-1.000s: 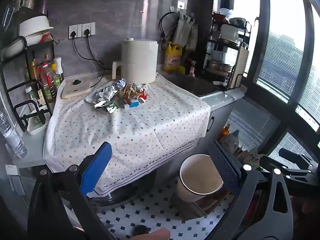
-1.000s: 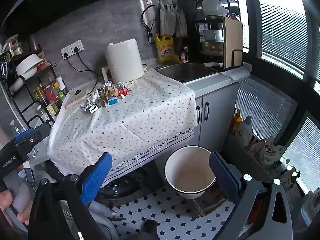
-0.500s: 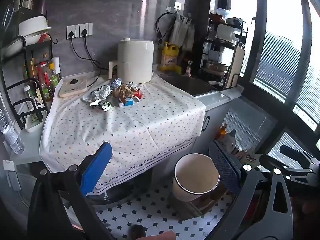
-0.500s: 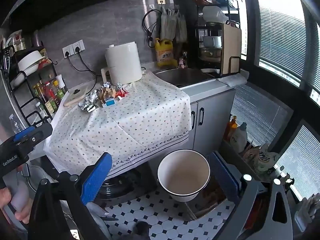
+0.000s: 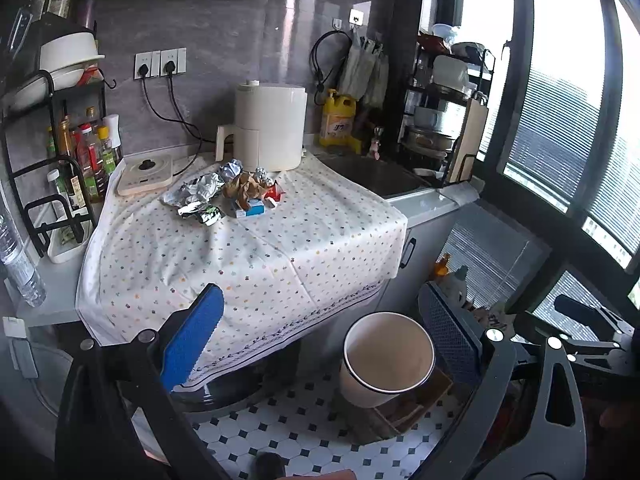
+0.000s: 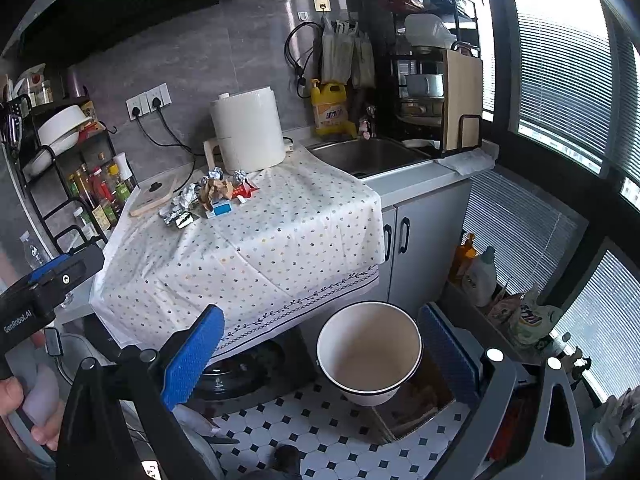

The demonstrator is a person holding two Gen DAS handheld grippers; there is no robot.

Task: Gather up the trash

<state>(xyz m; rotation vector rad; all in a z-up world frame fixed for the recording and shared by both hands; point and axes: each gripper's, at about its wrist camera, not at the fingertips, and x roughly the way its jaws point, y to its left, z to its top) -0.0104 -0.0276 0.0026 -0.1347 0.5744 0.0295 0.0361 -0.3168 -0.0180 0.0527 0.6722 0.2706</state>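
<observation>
Both grippers, left [image 5: 320,328] and right [image 6: 320,340], spread wide, hold nothing; crinkled foil-and-paper trash [image 5: 224,192] on dotted cloth [image 5: 260,256]; round white bin [image 6: 370,350] below.

Both grippers [image 5: 320,336] farther from counter [image 5: 248,248]

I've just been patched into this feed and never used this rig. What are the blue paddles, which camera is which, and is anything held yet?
The blue paddles are finger pads of two hand-held grippers, each carrying a fisheye camera looking along its fingers. One picture is from the left gripper, the other from the right gripper. Both stand open and hold nothing. The pile of crumpled foil, brown paper and small wrappers lies on the dotted white tablecloth. The empty white bucket with a dark rim stands on the floor below.
</observation>
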